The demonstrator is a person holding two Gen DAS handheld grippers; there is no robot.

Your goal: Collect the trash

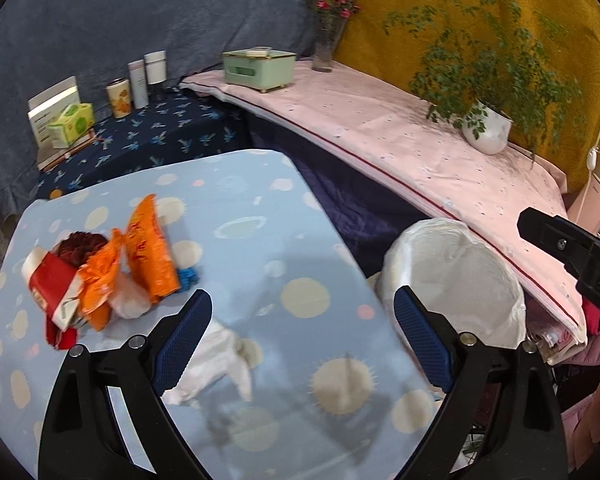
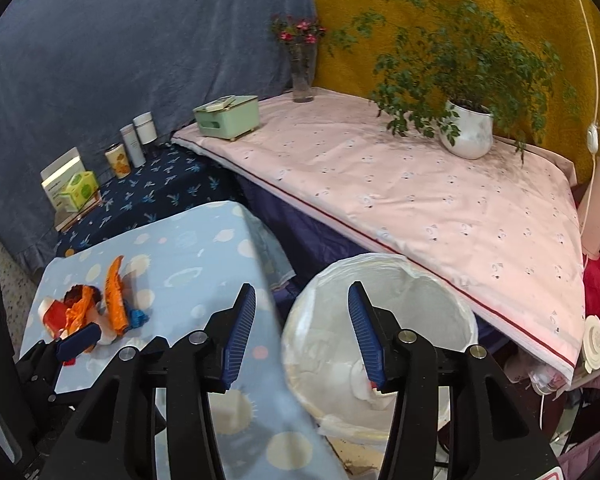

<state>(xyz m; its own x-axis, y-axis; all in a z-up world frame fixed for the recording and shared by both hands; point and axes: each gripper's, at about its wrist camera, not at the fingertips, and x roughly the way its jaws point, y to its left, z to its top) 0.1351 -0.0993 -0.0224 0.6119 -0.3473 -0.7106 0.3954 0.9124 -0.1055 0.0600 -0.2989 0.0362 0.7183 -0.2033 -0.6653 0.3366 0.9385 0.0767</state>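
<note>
A pile of trash lies on the light blue spotted table (image 1: pixel 240 200): an orange wrapper (image 1: pixel 148 252), a red and white packet (image 1: pixel 52 292), a dark red piece (image 1: pixel 80 246) and a small blue bit (image 1: pixel 188 276). Nearer to me is a crumpled white tissue (image 1: pixel 220 356), just below the left finger. My left gripper (image 1: pixel 303 300) is open above the table, with nothing between its fingers. My right gripper (image 2: pixel 301 292) is open and holds nothing, hovering over the rim of the white lined bin (image 2: pixel 420 312), which holds white crumpled trash (image 2: pixel 360 384). From here the orange wrapper (image 2: pixel 116 296) appears far left.
The bin (image 1: pixel 460 272) stands right of the table, against a pink covered surface (image 2: pixel 420 200) with a potted plant (image 2: pixel 466 132), a green box (image 2: pixel 228 118) and a flower vase (image 2: pixel 302 72). Boxes and cups (image 1: pixel 120 96) line a dark blue shelf behind the table.
</note>
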